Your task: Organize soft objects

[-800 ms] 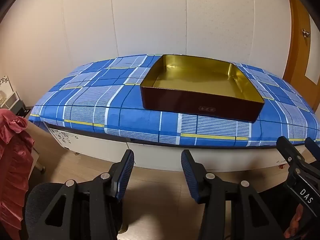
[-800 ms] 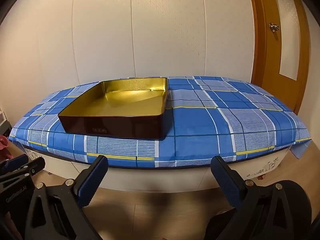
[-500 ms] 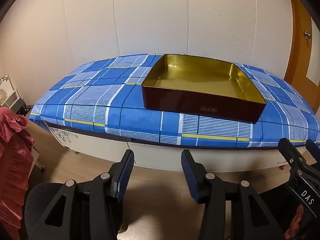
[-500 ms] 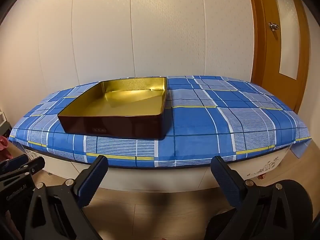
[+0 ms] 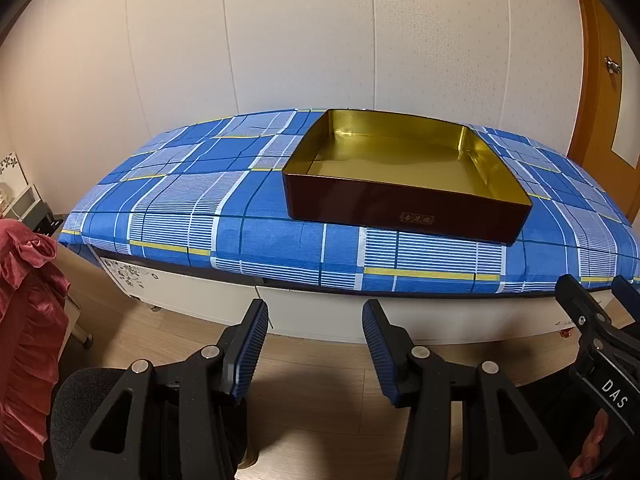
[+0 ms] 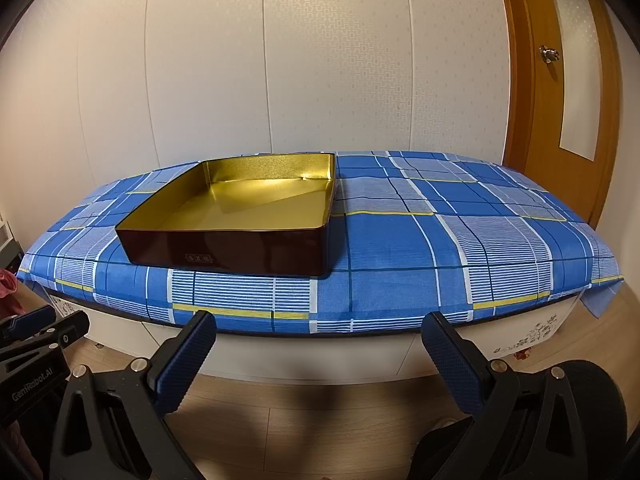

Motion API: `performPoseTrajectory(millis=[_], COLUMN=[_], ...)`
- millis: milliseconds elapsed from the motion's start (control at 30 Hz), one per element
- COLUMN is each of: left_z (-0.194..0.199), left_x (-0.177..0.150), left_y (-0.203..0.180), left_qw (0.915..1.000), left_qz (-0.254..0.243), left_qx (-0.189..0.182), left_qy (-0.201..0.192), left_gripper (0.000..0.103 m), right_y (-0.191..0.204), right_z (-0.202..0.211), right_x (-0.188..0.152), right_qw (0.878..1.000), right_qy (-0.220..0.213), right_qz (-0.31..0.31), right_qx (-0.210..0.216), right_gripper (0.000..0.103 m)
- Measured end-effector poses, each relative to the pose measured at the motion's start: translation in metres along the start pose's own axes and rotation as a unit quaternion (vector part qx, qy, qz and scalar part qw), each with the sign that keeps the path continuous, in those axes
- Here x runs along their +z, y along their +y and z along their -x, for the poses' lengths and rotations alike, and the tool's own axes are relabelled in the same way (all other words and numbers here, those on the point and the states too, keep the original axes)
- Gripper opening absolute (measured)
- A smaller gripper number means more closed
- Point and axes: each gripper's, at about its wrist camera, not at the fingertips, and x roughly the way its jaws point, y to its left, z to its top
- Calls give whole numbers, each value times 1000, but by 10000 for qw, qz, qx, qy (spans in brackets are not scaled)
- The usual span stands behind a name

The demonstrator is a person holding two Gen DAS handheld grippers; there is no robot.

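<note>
Gold-lined box (image 5: 404,184), plaid cloth (image 5: 192,208), empty left claw (image 5: 314,350)

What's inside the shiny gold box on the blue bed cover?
Nothing. The box is empty: only its bare gold floor and walls show. The near wall hides a thin strip of floor behind it. What lies under the box is covered.

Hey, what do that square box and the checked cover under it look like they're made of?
Box: probably tin-type metal. Its gold interior is glossy and mirrors light, the dark maroon outside looks lacquered, and the walls are thin with sharp edges.

Checked cover: woven fabric, likely cotton. It is matte, follows the padded surface beneath, and a loose corner hangs off one end.
</note>
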Motion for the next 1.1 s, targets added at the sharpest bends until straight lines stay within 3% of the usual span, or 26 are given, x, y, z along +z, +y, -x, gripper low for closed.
performPoseTrajectory(millis=[1100], left_z=[-1], left_x=[-1], left_y=[-3], left_qw=[10000], left_qz=[-79], left_qx=[3], left_qy=[11], left_gripper=[49], right_y=[2], right_z=[-2], right_x=[0], right_qw=[10000], right_qy=[20], right_qz=[-31], right_qx=[9], right_gripper=[103])
